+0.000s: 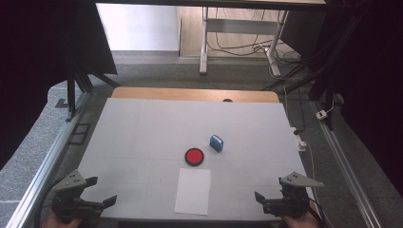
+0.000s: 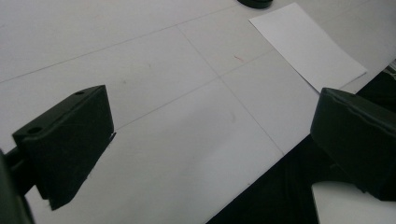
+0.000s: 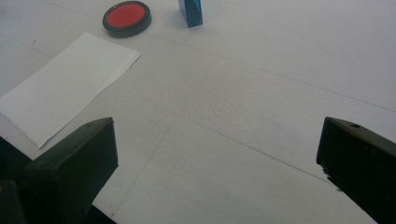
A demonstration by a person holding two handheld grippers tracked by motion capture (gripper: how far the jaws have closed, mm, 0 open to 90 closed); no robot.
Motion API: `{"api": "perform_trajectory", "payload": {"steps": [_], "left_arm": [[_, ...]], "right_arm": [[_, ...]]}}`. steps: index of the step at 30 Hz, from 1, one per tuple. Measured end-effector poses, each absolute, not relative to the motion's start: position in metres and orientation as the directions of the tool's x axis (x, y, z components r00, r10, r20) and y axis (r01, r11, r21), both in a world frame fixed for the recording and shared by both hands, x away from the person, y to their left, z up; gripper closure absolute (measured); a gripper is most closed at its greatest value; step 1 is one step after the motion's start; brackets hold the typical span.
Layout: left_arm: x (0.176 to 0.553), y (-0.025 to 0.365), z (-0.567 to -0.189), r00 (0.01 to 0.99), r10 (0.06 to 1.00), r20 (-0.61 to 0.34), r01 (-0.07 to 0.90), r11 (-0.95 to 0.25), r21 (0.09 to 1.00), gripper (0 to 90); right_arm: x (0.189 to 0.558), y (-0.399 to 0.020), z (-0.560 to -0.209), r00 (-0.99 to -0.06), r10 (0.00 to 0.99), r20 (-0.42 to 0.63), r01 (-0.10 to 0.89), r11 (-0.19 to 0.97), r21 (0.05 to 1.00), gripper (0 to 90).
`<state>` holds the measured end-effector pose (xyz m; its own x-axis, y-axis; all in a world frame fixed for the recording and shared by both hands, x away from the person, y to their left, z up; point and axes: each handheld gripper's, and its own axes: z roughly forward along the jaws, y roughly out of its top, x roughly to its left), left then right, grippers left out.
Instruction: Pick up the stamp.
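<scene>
A round red ink pad in a black rim (image 1: 194, 156) lies mid-table, with a small blue stamp block (image 1: 216, 143) standing just behind it to the right. A white sheet of paper (image 1: 193, 191) lies in front of the pad, near the table's front edge. My left gripper (image 1: 101, 191) rests at the front left corner, open and holding nothing. My right gripper (image 1: 271, 192) sits at the front right, also open and holding nothing. In the right gripper view the pad (image 3: 127, 17), the stamp (image 3: 190, 11) and the paper (image 3: 70, 86) lie beyond the wide jaws. The left gripper view shows the paper (image 2: 306, 44) ahead to the right.
The white table top (image 1: 142, 133) has a wooden strip at its far edge and metal rails along both sides. Behind it stand a desk frame and loose cables on the floor. A white plug block (image 1: 301, 142) sits at the table's right edge.
</scene>
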<state>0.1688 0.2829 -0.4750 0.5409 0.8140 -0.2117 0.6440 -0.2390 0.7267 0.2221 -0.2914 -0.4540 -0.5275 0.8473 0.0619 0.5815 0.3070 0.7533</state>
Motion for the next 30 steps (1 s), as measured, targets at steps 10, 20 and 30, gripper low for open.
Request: {"api": "perform_trajectory", "payload": {"steps": [10,20,30], "left_arm": [[0.1694,0.2822,-0.4755,0.536,0.817,-0.212,0.654,-0.242,0.717,0.5],[0.1701,0.2823,-0.4757,0.532,0.818,-0.218,0.658,-0.238,0.714,0.8],[0.1703,0.2827,-0.4760,0.533,0.817,-0.221,0.660,-0.239,0.712,0.8]], "right_arm": [[0.2233,-0.2918,-0.4543,-0.549,0.831,0.085,0.586,0.310,0.749,0.0],[0.2217,-0.2889,-0.4542,-0.568,0.821,0.057,0.570,0.342,0.747,0.0],[0.2223,-0.2877,-0.4540,-0.570,0.820,0.054,0.573,0.350,0.742,0.0]]}}
